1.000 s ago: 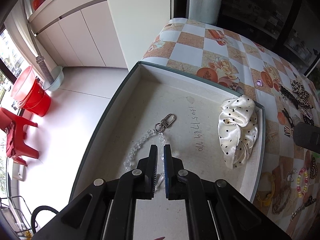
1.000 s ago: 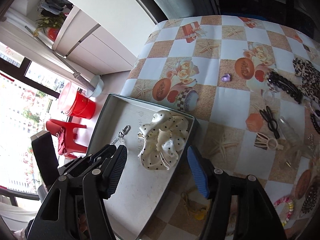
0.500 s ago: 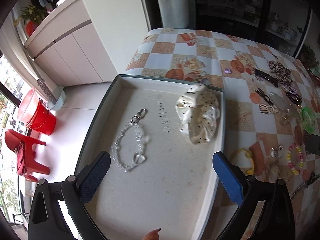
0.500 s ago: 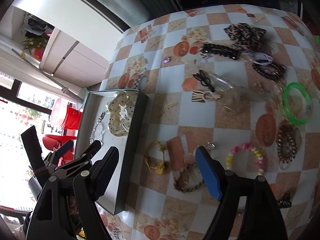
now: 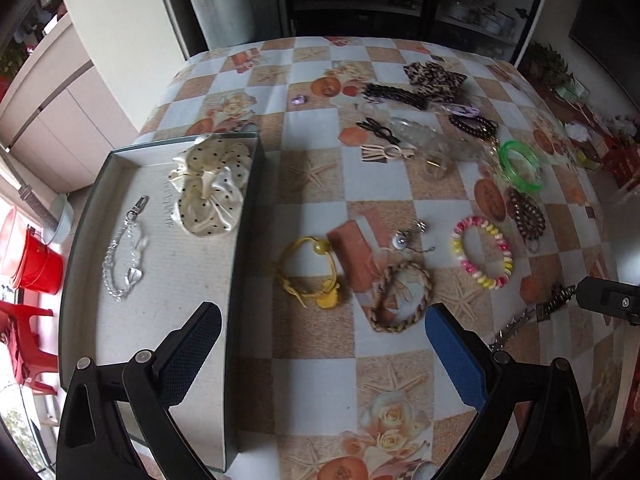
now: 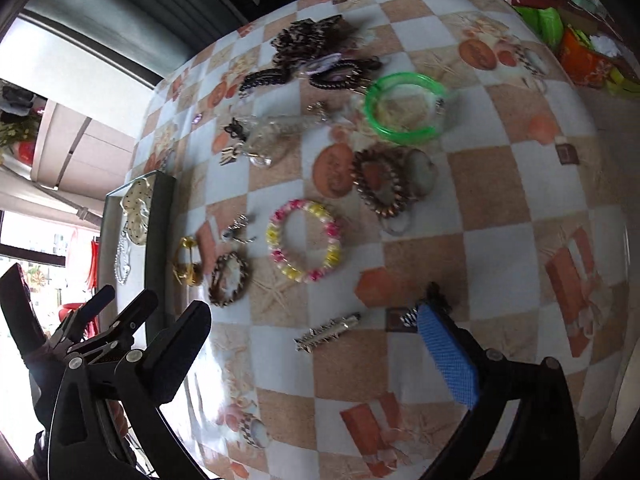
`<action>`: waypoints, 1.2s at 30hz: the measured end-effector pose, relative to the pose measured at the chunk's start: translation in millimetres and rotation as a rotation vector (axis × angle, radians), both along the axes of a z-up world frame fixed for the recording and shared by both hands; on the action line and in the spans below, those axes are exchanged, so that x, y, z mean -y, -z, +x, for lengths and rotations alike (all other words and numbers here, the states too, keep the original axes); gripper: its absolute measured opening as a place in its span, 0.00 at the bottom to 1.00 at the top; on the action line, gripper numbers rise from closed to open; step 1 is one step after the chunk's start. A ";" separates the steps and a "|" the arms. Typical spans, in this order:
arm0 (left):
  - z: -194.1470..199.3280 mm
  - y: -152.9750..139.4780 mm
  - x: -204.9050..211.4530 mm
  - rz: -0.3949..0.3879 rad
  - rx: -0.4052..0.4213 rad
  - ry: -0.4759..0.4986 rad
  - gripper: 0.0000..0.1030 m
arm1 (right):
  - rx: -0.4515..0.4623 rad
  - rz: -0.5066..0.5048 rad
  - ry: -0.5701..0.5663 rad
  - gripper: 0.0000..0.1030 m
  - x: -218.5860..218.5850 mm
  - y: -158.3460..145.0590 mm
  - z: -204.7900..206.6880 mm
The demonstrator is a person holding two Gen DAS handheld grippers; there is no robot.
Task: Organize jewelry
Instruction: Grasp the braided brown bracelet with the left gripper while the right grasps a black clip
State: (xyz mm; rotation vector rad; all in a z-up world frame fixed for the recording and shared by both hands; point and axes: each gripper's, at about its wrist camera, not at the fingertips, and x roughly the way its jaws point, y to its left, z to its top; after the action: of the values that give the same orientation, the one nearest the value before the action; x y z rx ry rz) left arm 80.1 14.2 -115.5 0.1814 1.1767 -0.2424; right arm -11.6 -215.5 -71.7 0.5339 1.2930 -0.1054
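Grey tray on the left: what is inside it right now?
Inside the tray lie a cream polka-dot scrunchie and a clear bead chain with a metal clasp. Its near end is partly hidden by the left tool, so anything there cannot be seen.

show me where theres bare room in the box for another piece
Free: the box floor nearer the camera, below the crystal chain and polka-dot scrunchie, up to the right wall. Far end is taken. On the tablecloth, the cluster around the yellow bracelet and braided bracelet is crowded.
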 end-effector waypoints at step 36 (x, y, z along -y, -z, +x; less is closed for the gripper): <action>9.1 61.0 67.3 0.014 -0.090 0.228 0.82 | -0.105 -0.078 0.209 0.70 24.1 51.7 -10.3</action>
State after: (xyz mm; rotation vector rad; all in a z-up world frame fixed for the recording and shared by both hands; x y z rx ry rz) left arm 89.1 -53.1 -176.5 0.3197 1.2480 -0.4465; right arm -21.9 -239.6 -123.4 0.6013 1.3266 -0.3601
